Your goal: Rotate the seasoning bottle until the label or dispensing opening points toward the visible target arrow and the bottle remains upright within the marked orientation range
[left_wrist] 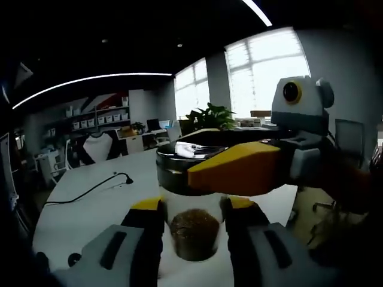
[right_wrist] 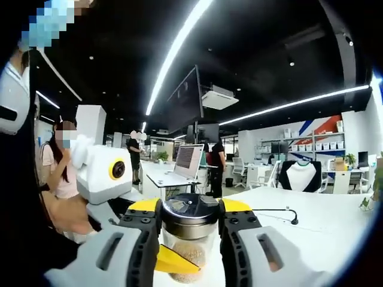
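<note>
The seasoning bottle (left_wrist: 194,234) is a clear glass jar holding brown seasoning, with a dark shiny lid (left_wrist: 176,160), and it stands upright over the white table (left_wrist: 90,209). My left gripper (left_wrist: 194,206) is shut on the glass body, one yellow-tipped finger on each side. My right gripper (left_wrist: 239,170) comes in from the right, its yellow jaw lying across the lid. In the right gripper view, my right gripper (right_wrist: 190,208) is shut on the lid (right_wrist: 190,216). The left gripper (right_wrist: 173,260) shows below it against the glass (right_wrist: 187,257).
A black cable (left_wrist: 96,188) runs across the table to the left of the bottle. A green plant (left_wrist: 209,116) stands by the windows behind. A person (right_wrist: 60,167) stands at the left, near a desk with an open laptop (right_wrist: 182,164).
</note>
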Demonstrator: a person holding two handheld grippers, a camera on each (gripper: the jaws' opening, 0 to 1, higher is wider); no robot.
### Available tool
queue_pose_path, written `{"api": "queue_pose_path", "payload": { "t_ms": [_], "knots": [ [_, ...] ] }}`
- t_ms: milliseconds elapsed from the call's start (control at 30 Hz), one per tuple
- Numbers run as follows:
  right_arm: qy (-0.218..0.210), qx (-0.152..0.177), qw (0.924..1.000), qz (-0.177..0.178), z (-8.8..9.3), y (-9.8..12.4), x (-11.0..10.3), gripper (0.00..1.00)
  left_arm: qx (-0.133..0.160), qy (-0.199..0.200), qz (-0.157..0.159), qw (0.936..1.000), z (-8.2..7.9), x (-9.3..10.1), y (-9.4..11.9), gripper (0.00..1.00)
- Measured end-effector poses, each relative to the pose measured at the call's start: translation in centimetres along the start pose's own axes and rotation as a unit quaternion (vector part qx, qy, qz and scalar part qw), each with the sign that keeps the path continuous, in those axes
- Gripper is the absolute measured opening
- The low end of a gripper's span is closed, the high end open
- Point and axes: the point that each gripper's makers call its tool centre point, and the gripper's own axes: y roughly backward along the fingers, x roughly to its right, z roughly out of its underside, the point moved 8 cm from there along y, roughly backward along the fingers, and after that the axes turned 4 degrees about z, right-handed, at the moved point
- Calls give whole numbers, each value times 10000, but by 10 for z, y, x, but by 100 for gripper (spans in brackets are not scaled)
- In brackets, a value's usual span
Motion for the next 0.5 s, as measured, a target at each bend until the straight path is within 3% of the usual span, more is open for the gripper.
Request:
{"api": "queue_pose_path", "payload": {
  "t_ms": [300,400,500],
  "knots": [
    [-253,67,9962,-831,4,15,16,34,8,230,825,9963,3,6,-4,41],
    [-433,157,9931,-1082,9,21,20,34,-48,197,901,9957,4,10,-7,41],
    [-716,243,9910,-1106,15,26,27,34,-103,-73,701,9975,5,12,-9,40]
  ]
}}
